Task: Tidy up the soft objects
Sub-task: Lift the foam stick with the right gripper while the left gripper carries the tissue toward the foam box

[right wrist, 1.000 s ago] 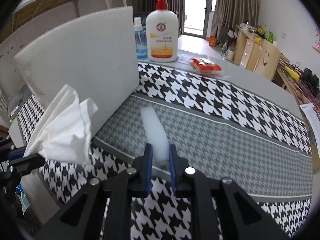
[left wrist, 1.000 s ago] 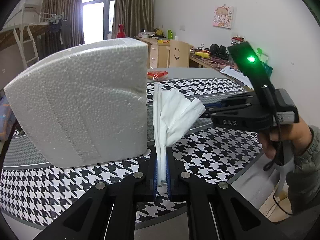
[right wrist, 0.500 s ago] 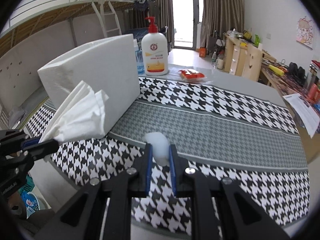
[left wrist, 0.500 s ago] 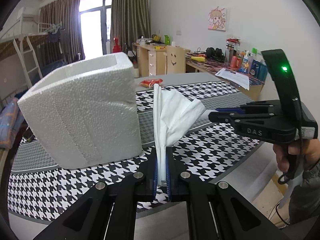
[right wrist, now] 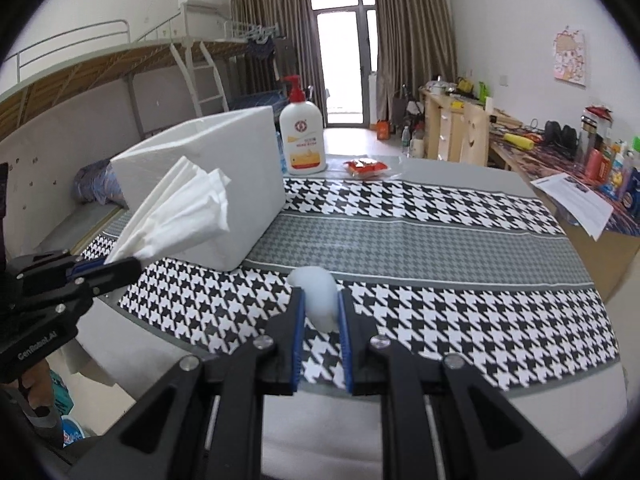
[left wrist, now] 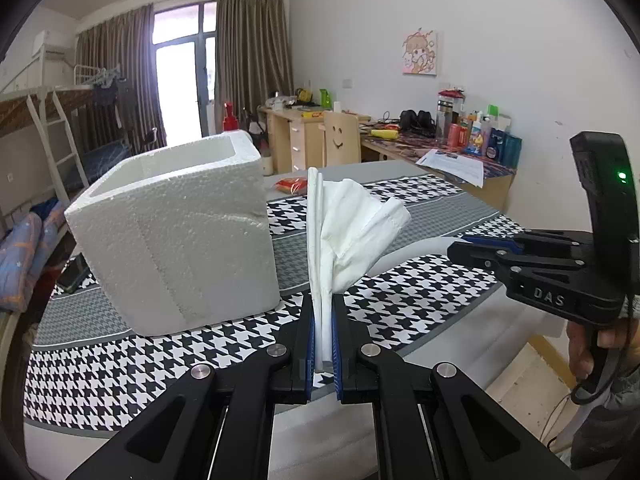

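Note:
My left gripper is shut on a bunch of white tissues, held upright above the near edge of the table; it also shows in the right wrist view with the tissues. My right gripper is shut on a pale white foam strip, held over the table's front edge; it shows in the left wrist view at the right. An open white styrofoam box stands on the table left of the tissues, and in the right wrist view.
The table carries a black-and-white houndstooth cloth. A pump bottle and a red packet sit at its far edge. A dark phone lies left of the box. Desks, a bunk bed and papers stand beyond.
Both grippers have pulled back and risen from the table, still holding the tissues and the foam strip. The box now looks smaller and its open top shows.

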Action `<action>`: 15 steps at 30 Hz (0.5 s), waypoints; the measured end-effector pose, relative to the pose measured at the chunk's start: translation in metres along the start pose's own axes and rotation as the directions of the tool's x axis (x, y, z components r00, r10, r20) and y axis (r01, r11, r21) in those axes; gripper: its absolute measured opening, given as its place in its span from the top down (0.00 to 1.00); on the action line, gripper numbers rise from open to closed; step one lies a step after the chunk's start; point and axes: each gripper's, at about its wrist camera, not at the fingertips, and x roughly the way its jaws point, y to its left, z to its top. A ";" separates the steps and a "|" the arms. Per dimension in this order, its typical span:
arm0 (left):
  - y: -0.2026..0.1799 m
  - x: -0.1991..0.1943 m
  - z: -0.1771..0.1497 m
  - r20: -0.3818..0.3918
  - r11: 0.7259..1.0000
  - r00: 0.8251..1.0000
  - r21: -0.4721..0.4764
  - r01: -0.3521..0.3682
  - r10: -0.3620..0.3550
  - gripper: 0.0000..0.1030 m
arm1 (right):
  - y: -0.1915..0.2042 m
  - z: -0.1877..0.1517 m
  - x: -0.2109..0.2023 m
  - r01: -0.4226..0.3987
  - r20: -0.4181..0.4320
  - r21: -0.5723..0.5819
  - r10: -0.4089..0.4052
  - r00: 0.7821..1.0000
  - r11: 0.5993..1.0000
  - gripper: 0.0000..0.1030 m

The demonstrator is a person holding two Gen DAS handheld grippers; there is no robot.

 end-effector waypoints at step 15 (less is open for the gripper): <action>-0.002 -0.020 -0.022 0.028 0.999 0.999 -0.031 -0.021 0.022 0.93 | 0.018 -0.032 -0.032 0.029 0.071 0.015 -0.030 0.997 0.999 0.82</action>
